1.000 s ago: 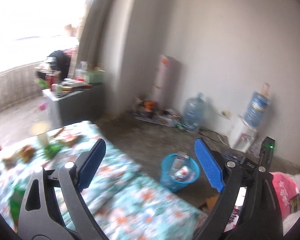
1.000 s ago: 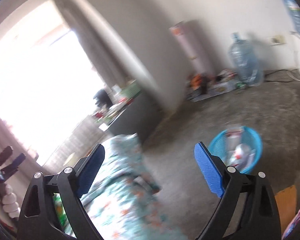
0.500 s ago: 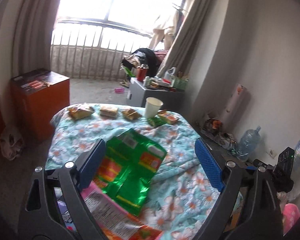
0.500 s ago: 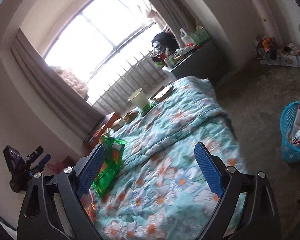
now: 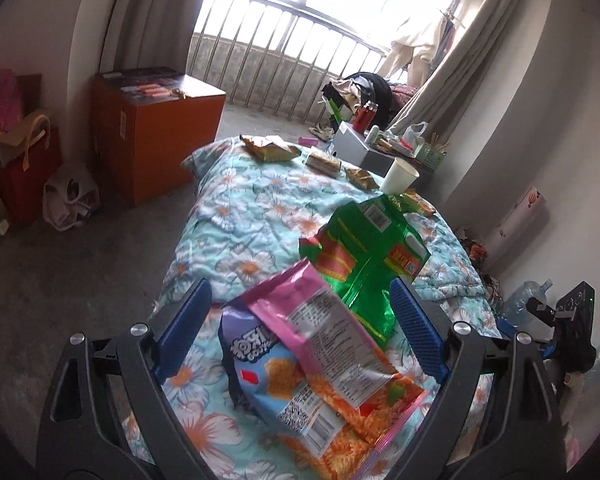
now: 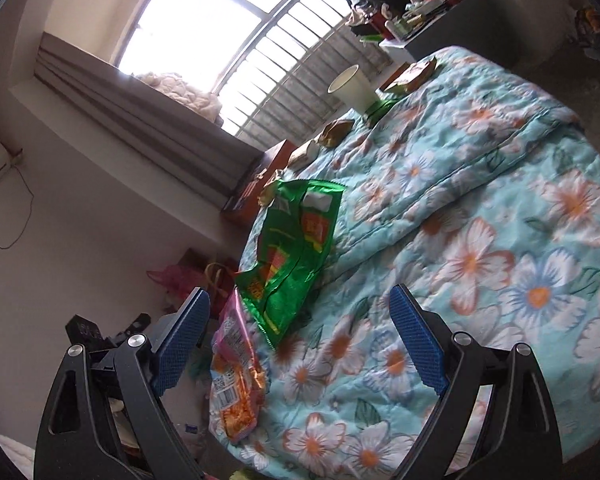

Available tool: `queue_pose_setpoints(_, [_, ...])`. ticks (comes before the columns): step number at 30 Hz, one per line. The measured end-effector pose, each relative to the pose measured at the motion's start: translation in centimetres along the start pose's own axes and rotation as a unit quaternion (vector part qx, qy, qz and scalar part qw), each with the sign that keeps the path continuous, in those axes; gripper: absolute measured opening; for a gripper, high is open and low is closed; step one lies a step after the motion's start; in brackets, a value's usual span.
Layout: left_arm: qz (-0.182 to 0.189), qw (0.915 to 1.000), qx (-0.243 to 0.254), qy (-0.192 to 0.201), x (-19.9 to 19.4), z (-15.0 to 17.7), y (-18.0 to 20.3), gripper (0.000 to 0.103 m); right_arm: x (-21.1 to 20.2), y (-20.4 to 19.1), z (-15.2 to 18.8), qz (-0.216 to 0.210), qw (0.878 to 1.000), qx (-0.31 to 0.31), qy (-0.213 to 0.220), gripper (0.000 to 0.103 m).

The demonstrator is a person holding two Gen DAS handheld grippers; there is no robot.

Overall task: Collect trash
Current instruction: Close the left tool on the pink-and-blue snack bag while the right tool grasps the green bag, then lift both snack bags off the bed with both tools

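Observation:
On the floral quilt [image 5: 240, 224] lie snack wrappers. A pink and orange bag [image 5: 332, 352] rests on a blue and purple bag [image 5: 260, 368], with a green bag [image 5: 364, 256] just beyond. My left gripper [image 5: 300, 320] is open, its blue pads either side of the pink bag. Farther off are small brown wrappers [image 5: 268, 148] and a white paper cup [image 5: 400, 176]. In the right wrist view the green bag [image 6: 296, 248] and pink bag [image 6: 236, 372] lie left of centre; my right gripper [image 6: 296, 336] hangs open above the quilt [image 6: 480, 220], holding nothing.
An orange box [image 5: 152, 120] and shopping bags [image 5: 24, 168] stand on the floor left of the bed. A grey cabinet [image 5: 364, 148] cluttered with items sits behind the cup, near the barred window [image 5: 300, 48]. Water jugs [image 5: 528, 300] stand by the right wall.
Both views have swung away from the blue trash basket on the floor and over the bed. The left gripper has moved down close to the pink bag; both grippers stay open.

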State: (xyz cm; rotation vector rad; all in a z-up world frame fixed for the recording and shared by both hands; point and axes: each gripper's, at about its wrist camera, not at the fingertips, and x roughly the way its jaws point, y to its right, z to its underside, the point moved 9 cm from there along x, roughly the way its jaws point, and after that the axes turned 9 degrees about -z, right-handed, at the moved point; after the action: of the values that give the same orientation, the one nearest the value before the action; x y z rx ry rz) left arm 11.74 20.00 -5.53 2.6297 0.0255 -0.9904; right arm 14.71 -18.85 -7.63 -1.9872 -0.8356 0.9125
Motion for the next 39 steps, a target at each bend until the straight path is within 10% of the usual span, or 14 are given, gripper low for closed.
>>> queue_pose_setpoints(19, [0.022, 0.9848, -0.098, -0.142, 5.7, 10.4, -3.8, 0.057, 15.2, 4.7, 0.2, 0.009, 0.988, 0.135, -0.075, 0.055])
queue_pose_setpoints(25, [0.019, 0.9841, -0.103, -0.143, 6.8, 10.2, -3.4, 0.037, 16.8, 6.2, 0.8, 0.017, 0.986, 0.153, -0.066, 0.011])
queue_pose_setpoints(32, [0.049, 0.9865, -0.082, -0.133, 7.4, 9.3, -1.2, 0.014, 10.5, 6.3, -2.2, 0.029, 0.994, 0.105, -0.006, 0.007])
queue_pose_setpoints(39, [0.093, 0.987, -0.02, -0.13, 8.7, 8.2, 4.0, 0.012, -3.8, 8.9, -4.2, 0.097, 0.989, 0.084, 0.07, 0.007])
